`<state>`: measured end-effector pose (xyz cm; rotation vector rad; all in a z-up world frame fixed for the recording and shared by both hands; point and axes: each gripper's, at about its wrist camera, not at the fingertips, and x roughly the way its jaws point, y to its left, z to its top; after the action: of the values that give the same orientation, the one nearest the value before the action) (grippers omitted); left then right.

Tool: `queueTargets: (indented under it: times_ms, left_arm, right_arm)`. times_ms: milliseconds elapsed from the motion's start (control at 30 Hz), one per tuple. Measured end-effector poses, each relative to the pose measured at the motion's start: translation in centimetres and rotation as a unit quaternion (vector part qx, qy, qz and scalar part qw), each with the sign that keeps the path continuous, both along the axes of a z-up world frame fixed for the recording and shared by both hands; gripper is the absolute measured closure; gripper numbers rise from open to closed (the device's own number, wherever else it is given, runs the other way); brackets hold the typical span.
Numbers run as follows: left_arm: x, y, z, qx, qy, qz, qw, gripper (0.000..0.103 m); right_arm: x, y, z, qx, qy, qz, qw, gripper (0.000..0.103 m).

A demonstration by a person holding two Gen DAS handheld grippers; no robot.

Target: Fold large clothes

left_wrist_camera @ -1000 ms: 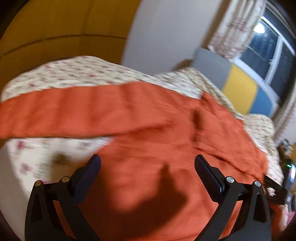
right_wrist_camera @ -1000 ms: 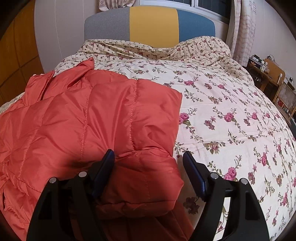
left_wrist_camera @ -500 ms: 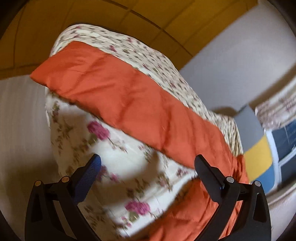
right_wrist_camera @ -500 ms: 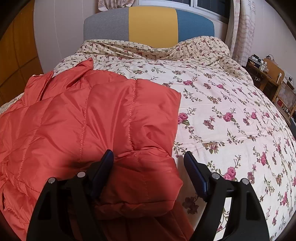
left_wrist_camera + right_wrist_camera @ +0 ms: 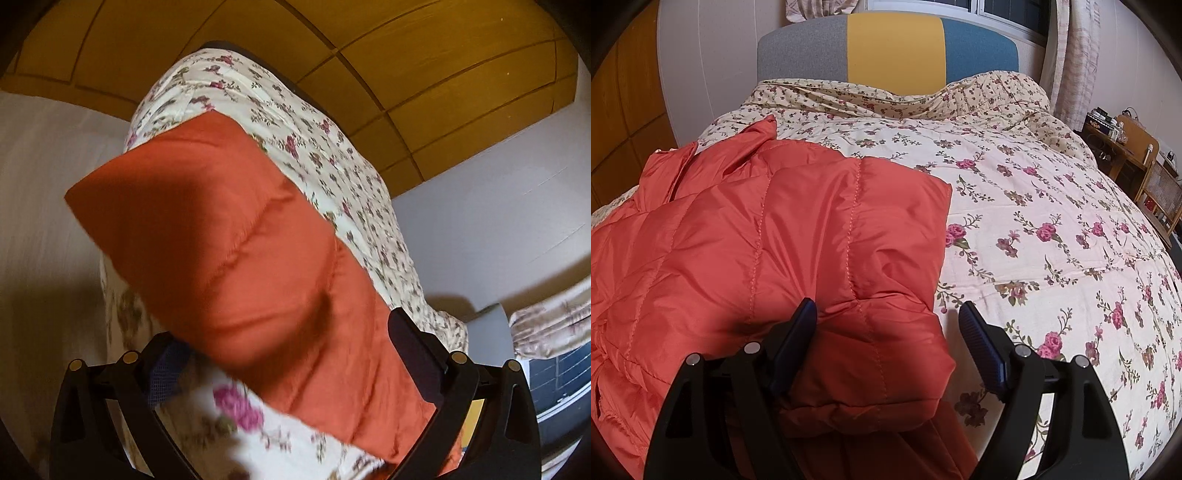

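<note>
Right gripper (image 5: 888, 341) wide open over folded orange puffer jacket (image 5: 768, 251), left gripper (image 5: 288, 354) open around its sleeve (image 5: 229, 236), lengthwise on floral bed (image 5: 1052, 240)

The orange quilted jacket (image 5: 768, 251) lies partly folded on the floral bedspread (image 5: 1034, 221), one sleeve (image 5: 229, 236) outstretched.

Jacket (image 5: 768, 258): left part cut off by frame edge.
Bedspread (image 5: 236, 406): blurred flowers near the left gripper (image 5: 288, 354).

The jacket (image 5: 768, 251) lies on the left part of the bedspread (image 5: 1052, 236), its folded sleeve (image 5: 871, 295) on top nearest the camera, with the headboard (image 5: 886, 48) behind and a desk (image 5: 1123, 147) at far right.
</note>
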<state>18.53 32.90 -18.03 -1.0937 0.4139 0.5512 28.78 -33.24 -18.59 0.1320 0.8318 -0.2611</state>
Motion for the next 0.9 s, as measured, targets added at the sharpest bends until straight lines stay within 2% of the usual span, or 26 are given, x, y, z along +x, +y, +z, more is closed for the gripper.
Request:
queueTargets:
  times_ms: [133,200,233,267,367,533,633,733,833,900]
  left_arm:
    - [0.3,0.7,0.3,0.021,0.044,0.031,0.9983,0.035]
    - [0.5,1.1,0.2,0.032,0.054,0.038,0.9973,0.047]
    - [0.5,1.2,0.3,0.042,0.064,0.038,0.9963,0.06]
    - [0.6,1.3,0.2,0.047,0.069,0.038,0.9957,0.067]
    - [0.4,1.1,0.4,0.059,0.055,0.027,0.9964,0.084]
    - [0.9,-1.2,2.6,0.137,0.066,0.027,0.988,0.087]
    - [1.3,-3.1,4.3,0.178,0.058,0.019,0.9822,0.087]
    - [1.7,-5.4,6.1,0.225,0.045,0.003,0.9733,0.087]
    - [2.5,-8.5,8.3,0.28,0.022,-0.03,0.9593,0.087]
    - [2.8,-10.4,9.3,0.303,0.008,-0.051,0.9516,0.087]
  right_arm:
    - [0.0,0.0,0.0,0.0,0.0,-0.001,1.0,0.024]
    - [0.0,-0.1,0.0,0.001,0.0,-0.002,1.0,0.023]
    - [0.0,-0.1,0.0,0.001,0.0,-0.002,1.0,0.023]
    - [-0.1,-0.1,0.0,0.002,0.0,-0.003,1.0,0.023]
    - [0.0,-0.1,0.0,0.003,0.0,-0.004,1.0,0.022]
    - [0.0,-0.1,0.0,0.003,0.0,-0.005,1.0,0.022]
    - [0.0,-0.1,0.0,0.004,0.0,-0.005,1.0,0.022]
    - [0.1,0.0,0.0,0.006,0.001,-0.006,1.0,0.022]
    - [0.1,0.0,0.0,0.009,0.0,-0.006,1.0,0.022]
    - [0.1,0.0,0.0,0.01,0.0,-0.007,1.0,0.022]
